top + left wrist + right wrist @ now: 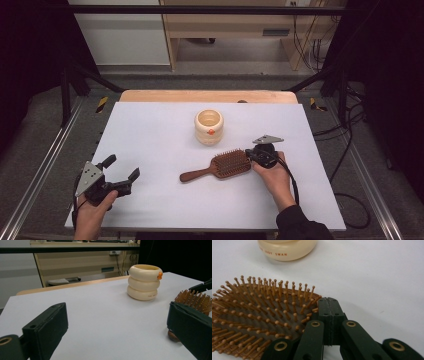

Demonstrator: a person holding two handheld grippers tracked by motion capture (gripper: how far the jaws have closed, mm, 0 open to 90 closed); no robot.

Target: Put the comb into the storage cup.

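Wooden hairbrush [220,166] below the cup [209,126]: right gripper [331,305] closed against its edge, handle cropped close-up; left gripper [121,168] open

A lab recording booth is suggested: black curtains [30,65] and metal rails [45,165] are set around the white table [150,135], loose cables [350,130] beside it

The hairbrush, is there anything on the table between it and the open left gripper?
Nothing visible does. The left gripper sits open near the table's front left, and bare white tabletop runs from it to the hairbrush handle. The cream ringed cup stands farther back, off that line. The right gripper, shut, sits at the brush head's far edge.
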